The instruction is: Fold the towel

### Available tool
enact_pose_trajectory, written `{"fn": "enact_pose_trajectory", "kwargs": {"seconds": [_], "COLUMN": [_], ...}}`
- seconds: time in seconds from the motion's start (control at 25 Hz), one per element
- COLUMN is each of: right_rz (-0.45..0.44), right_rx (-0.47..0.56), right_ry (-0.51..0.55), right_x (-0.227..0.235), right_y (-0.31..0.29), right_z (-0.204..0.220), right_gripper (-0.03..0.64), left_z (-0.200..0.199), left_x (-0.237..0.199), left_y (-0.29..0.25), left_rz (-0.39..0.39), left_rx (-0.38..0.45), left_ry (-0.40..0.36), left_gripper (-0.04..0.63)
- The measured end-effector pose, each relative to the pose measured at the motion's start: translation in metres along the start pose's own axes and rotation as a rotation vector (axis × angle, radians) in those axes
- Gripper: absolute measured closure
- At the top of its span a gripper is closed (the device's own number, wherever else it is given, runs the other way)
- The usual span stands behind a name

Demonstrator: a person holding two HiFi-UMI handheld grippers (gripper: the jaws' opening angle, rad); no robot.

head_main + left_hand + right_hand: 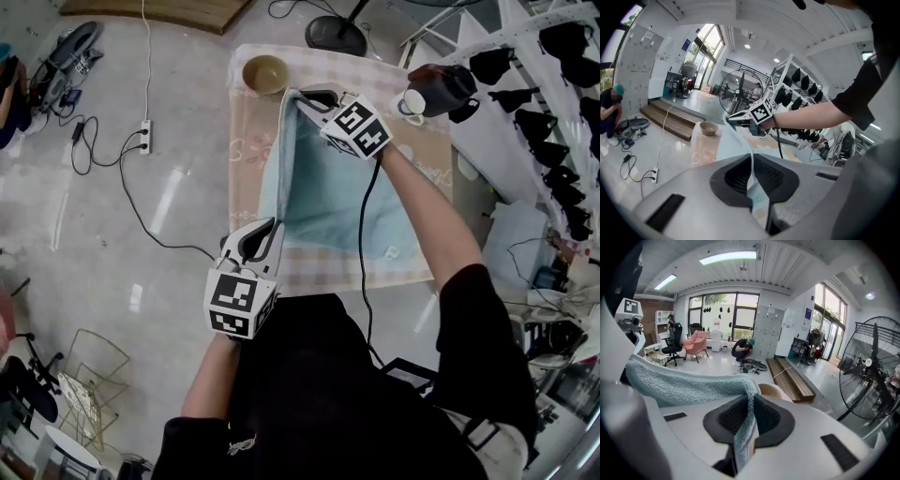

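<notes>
Towel [328, 197], pale blue, lay across the middle of the table [251, 159]. Its left edge was raised and stretched taut between the two grippers, probably so that side could be carried over the rest as a fold. The left gripper [270, 234] was clamped on the near corner, by the table's near-left edge. The right gripper [314, 101] pinched the far corner beside the bowl [265, 74] at the far-left corner. The right arm reached out over the towel and the left forearm was close to the body, with both grippers tilted downward.
</notes>
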State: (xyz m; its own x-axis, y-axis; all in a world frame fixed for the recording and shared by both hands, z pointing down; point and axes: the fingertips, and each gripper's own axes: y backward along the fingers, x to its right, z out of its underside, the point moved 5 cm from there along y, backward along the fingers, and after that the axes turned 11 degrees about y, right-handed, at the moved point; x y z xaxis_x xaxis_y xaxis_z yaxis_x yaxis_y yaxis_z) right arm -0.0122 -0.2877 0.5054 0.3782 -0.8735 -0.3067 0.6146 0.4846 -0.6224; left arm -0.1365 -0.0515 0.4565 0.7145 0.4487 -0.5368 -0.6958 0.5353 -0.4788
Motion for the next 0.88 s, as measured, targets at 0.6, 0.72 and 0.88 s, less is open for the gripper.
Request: {"fn": "enact_pose_trajectory", "kwargs": {"seconds": [0.6,0.72,0.88], "right_rz": [-0.033,-0.033,-0.030], "right_rx": [0.039,0.036,0.033], "right_ry": [0.002,-0.009,-0.038], "right_x": [0.017,0.018,0.017], "right_y": [0.146,0.162,0.181], "right_z": [0.120,0.143,0.175], "right_gripper": [0.578,0.578,0.578], "left_z": [0.056,0.068,0.084], "left_x": [0.150,0.173,0.202], "left_y": [-0.104,-0.125,-0.151], "left_rz": [0.128,0.147,0.181], "left_rx": [-0.149,-0.181,-0.224], "left_ry": [-0.012,-0.024,-0.051], "left_gripper": [0.569,0.571,0.570]}}
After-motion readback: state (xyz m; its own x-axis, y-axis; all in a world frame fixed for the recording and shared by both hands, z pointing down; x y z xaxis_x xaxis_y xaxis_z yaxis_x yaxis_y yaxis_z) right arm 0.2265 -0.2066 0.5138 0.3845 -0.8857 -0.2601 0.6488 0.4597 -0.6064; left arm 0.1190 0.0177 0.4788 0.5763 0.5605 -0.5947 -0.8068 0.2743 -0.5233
